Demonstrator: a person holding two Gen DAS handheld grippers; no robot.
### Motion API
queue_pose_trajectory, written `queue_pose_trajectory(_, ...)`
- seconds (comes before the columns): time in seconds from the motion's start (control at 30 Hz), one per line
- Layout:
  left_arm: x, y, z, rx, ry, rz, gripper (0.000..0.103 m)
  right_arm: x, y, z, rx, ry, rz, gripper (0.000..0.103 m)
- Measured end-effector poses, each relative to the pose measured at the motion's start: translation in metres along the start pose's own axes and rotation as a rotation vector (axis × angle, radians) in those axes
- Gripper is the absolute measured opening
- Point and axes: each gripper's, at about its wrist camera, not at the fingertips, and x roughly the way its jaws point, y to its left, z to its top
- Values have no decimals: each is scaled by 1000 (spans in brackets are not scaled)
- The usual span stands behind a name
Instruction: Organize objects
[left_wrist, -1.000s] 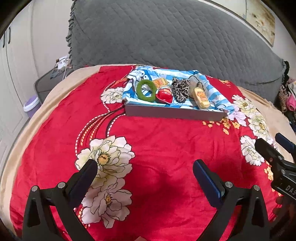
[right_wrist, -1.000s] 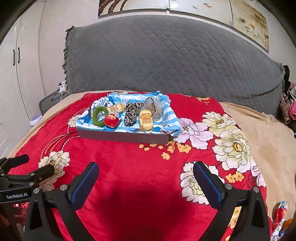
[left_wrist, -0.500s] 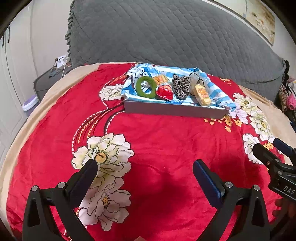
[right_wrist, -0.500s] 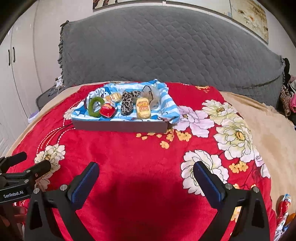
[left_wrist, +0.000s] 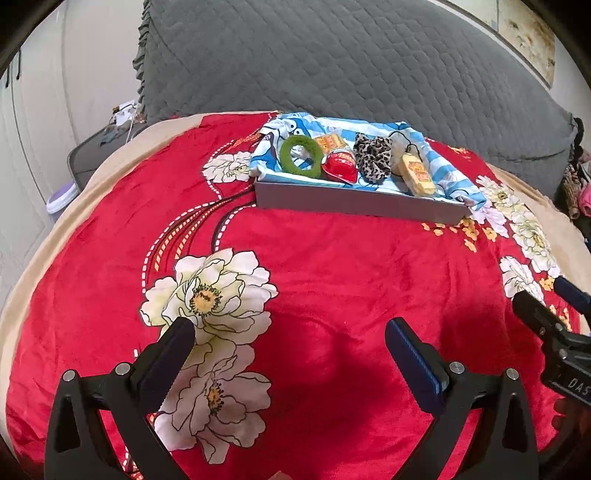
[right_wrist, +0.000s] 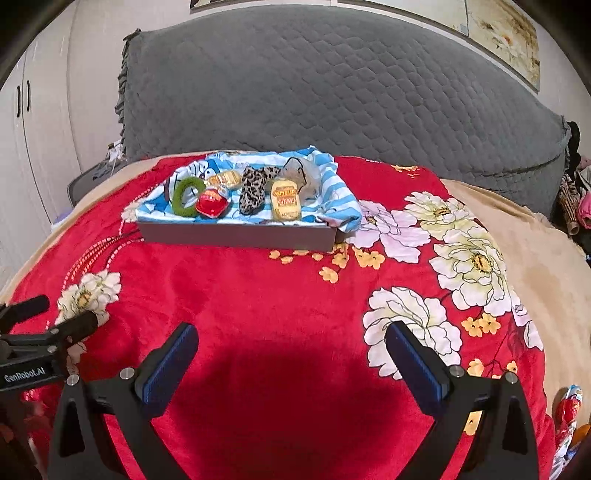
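Both tools hover low over a bed covered by a red blanket (left_wrist: 332, 266) with white flowers. The left hand-held gripper (left_wrist: 290, 343) sits at the bottom of its frame, jaws spread wide with nothing between them; the right hand-held gripper (right_wrist: 291, 343) is likewise wide open and empty. In the upper middle of each frame lies a grey tray (right_wrist: 236, 236) lined with a blue striped cloth (right_wrist: 332, 199). On the cloth, from left to right, rest a green ring (right_wrist: 186, 197), a red packet (right_wrist: 211, 205), a leopard-print scrunchie (right_wrist: 253, 192) and a yellow packet (right_wrist: 285, 199). A grey quilted headboard (right_wrist: 332, 92) fills the top.
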Motion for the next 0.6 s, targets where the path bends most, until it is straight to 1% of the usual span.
queue_pose_trajectory(0.6, 16, 2, -9, 6, 24, 4, 103, 16, -1, -12, -4, 48, -4, 102)
